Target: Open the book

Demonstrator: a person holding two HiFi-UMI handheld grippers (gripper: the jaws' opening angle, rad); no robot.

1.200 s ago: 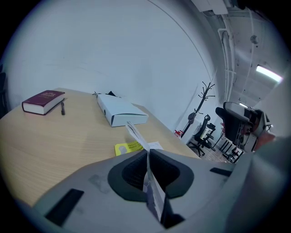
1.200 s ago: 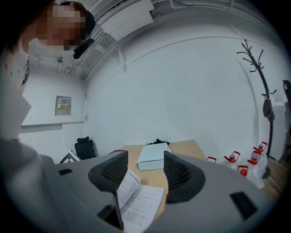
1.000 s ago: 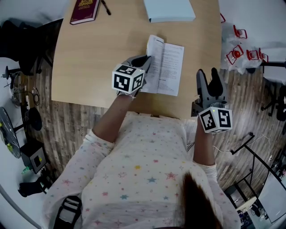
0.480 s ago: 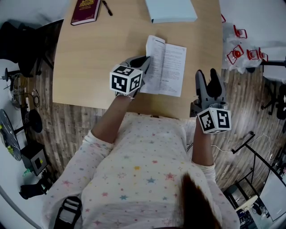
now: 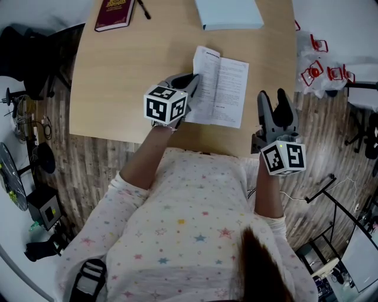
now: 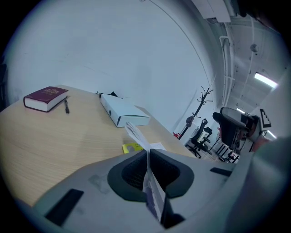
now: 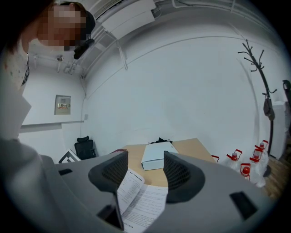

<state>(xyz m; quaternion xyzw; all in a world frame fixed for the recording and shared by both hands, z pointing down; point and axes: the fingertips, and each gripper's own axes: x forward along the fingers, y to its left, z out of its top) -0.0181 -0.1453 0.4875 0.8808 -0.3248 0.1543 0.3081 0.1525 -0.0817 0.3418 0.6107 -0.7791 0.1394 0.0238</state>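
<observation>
A thin white book (image 5: 223,88) lies open on the wooden table (image 5: 118,76), its left leaf raised. My left gripper (image 5: 190,81) is shut on that leaf near its lower edge. In the left gripper view the paper (image 6: 136,133) runs edge-on between the closed jaws of the left gripper (image 6: 148,157). My right gripper (image 5: 273,100) hovers off the table's right front corner, open and holding nothing. In the right gripper view the right gripper (image 7: 145,167) frames the printed pages (image 7: 141,200) from a distance.
A white box (image 5: 229,13) lies at the table's far edge, with a maroon book (image 5: 113,13) and a pen (image 5: 142,9) at the far left. Something small and yellow (image 6: 132,147) lies beside the open book. Red-capped bottles (image 5: 322,59) stand on the floor to the right.
</observation>
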